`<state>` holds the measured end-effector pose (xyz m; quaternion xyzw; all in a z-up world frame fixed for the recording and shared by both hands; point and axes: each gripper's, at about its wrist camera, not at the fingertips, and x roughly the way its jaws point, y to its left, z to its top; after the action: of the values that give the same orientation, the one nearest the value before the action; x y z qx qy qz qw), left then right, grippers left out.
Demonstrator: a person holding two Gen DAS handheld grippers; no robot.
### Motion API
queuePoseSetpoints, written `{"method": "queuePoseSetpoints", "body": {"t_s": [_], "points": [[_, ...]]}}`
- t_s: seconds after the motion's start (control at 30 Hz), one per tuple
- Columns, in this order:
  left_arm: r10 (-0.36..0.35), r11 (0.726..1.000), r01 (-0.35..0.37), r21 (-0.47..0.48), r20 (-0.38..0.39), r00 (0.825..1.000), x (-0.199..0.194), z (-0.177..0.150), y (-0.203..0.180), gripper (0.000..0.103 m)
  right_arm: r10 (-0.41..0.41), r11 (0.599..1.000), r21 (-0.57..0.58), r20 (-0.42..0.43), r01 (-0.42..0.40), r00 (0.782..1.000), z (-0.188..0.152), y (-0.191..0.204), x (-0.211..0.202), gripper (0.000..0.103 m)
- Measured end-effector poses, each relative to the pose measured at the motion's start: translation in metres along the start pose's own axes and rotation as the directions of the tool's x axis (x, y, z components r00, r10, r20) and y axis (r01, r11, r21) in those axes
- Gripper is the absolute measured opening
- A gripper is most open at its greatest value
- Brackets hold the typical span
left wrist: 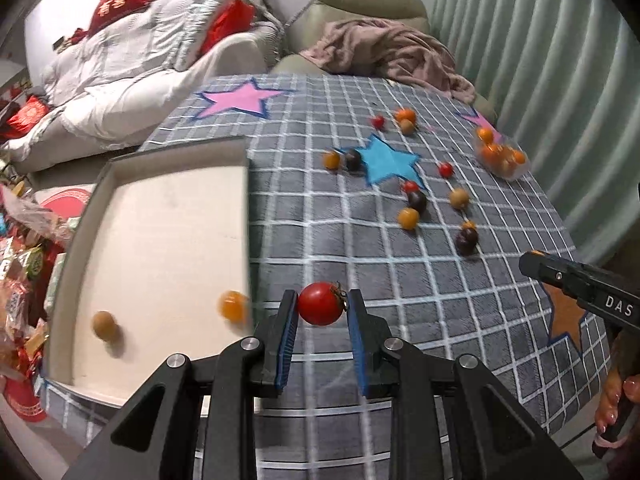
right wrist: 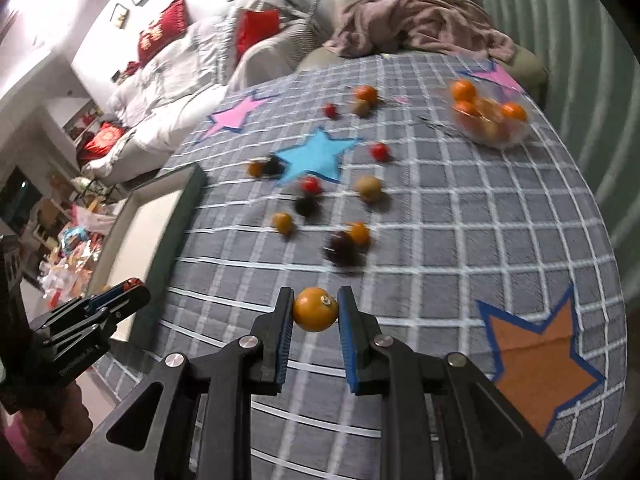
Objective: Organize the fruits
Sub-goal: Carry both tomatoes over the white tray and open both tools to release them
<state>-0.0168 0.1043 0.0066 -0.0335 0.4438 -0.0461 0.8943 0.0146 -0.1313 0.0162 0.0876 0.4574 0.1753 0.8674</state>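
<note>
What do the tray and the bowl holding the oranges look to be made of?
Tray: matte, seemingly rigid, with a dark raised rim around a pale flat floor showing no shine; plastic or coated board, I cannot tell which. Bowl: clear and glossy, the oranges showing through its wall; likely thin plastic, possibly glass.

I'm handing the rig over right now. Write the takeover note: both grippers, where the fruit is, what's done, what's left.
Left gripper: shut on a red tomato, just right of the tray.
Right gripper: shut on an orange fruit, above the checked cloth.
Done: two small fruits lie in the tray, an orange one and a tan one.
Left: place both held fruits; about a dozen loose fruits remain around the blue star. The clear bowl at the far right holds oranges.
</note>
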Motion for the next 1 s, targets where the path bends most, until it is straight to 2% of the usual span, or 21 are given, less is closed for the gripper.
{"method": "queuePoseSetpoints", "body": {"t_s": [0.33, 0.6, 0.8, 1.0], "points": [[0.103, 0.991, -0.099, -0.086, 0.033, 0.994, -0.011, 0.002, 0.074, 0.026, 0.092, 0.987, -0.129, -0.038, -0.096, 0.995, 0.026, 0.09, 0.027, 0.024], [0.192, 0.97, -0.191, -0.148, -0.006, 0.981, 0.007, 0.004, 0.123, 0.027, 0.147, 0.961, -0.214, -0.13, -0.172, 0.981, 0.037, 0.162, 0.084, 0.024], [0.257, 0.955, -0.259, -0.148, -0.027, 0.966, 0.022, 0.007, 0.144, 0.026, 0.16, 0.949, -0.242, -0.192, -0.204, 0.968, 0.038, 0.197, 0.124, 0.024], [0.286, 0.941, -0.291, -0.175, -0.055, 0.957, 0.035, 0.008, 0.158, 0.026, 0.15, 0.939, -0.269, -0.236, -0.213, 0.96, 0.036, 0.215, 0.152, 0.024]]}}
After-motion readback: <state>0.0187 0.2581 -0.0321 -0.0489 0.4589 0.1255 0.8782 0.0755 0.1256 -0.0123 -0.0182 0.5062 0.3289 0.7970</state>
